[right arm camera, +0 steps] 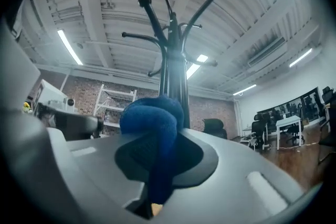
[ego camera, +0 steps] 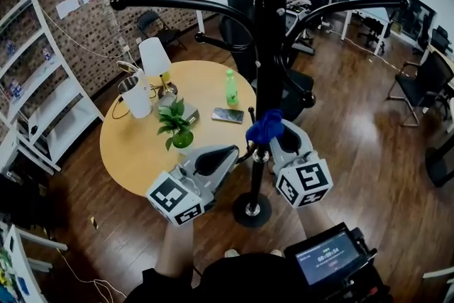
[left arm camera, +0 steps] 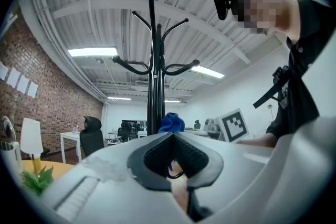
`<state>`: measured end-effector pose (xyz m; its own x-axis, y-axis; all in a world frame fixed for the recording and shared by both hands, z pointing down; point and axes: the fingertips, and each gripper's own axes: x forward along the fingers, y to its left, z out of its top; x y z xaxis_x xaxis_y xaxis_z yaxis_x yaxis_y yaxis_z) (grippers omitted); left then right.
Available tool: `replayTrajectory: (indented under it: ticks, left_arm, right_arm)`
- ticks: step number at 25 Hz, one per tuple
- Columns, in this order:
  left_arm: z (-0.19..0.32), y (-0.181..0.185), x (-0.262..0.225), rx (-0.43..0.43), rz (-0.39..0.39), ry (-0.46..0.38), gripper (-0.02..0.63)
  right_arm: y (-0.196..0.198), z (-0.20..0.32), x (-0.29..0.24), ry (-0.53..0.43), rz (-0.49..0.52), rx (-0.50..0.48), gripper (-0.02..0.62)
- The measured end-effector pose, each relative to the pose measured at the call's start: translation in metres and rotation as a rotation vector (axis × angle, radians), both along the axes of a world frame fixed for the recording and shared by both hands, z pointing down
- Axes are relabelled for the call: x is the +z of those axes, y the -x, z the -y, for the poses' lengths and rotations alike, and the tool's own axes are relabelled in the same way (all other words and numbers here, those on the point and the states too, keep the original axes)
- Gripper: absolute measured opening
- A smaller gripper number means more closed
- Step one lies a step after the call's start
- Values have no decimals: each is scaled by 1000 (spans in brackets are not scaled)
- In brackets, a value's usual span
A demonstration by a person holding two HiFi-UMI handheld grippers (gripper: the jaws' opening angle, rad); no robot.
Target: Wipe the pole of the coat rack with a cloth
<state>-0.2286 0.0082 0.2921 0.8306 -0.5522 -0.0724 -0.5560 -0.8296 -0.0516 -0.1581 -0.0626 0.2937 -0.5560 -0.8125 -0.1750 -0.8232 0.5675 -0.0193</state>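
Right gripper (right arm camera: 157, 140): jaws clamped on the blue cloth (right arm camera: 151, 122). Cloth bunched into a wad that bulges above the jaw tips, with a strip running down between the pads. The black pole (right arm camera: 176, 78) rises directly behind the wad.

Head view: cloth (ego camera: 264, 128) pressed against the pole (ego camera: 269, 46) on its lower stretch, above the round base (ego camera: 252, 210). Right gripper (ego camera: 280, 138) sits on the pole's right side. Its marker cube (ego camera: 305, 184) faces the camera.

Left gripper (left arm camera: 172, 135): jaws together, nothing held between them. From its own view the cloth (left arm camera: 171, 123) and pole (left arm camera: 153, 81) stand just beyond the tips.

Head view: left gripper (ego camera: 236, 150) lies just left of the pole, level with the right one. Cannot tell whether it touches the pole. Its marker cube (ego camera: 174, 198) is low and to the left.

Coat rack arms (ego camera: 177, 2) curve out from the top of the pole.

Behind the rack is a round wooden bench (ego camera: 206, 78). It carries a potted plant (ego camera: 176, 125), a green bottle (ego camera: 231, 87), a phone (ego camera: 228, 115), a white lamp (ego camera: 154, 57) and a white jug (ego camera: 136, 96).

White shelving (ego camera: 42, 81) stands against the brick wall at left. Office chairs (ego camera: 418, 85) are at right, on a wooden floor (ego camera: 369, 145).
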Motion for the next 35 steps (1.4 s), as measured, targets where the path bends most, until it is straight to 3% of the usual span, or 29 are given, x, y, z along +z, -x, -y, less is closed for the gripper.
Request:
replayTrajectory:
  ticks: [6, 11, 15, 18, 27, 35]
  left_arm:
    - [-1, -2, 18, -2, 4, 53, 2]
    - [-1, -3, 26, -6, 3, 78, 2]
    - [-1, -2, 29, -8, 1, 83, 2]
    - [0, 0, 25, -5, -2, 75, 2]
    - [1, 6, -1, 2, -13, 9, 2]
    - [-1, 16, -30, -9, -35, -61, 2]
  right_arm:
    - [3, 4, 104, 125, -153, 53, 49]
    - [-2, 8, 173, 287, -178, 55, 49]
    - [-4, 9, 196, 349, -186, 42, 49]
    - [-2, 8, 185, 372, -195, 40, 49]
    - [-4, -2, 27, 97, -3, 38, 49]
    - [-7, -8, -122, -203, 72, 1, 49]
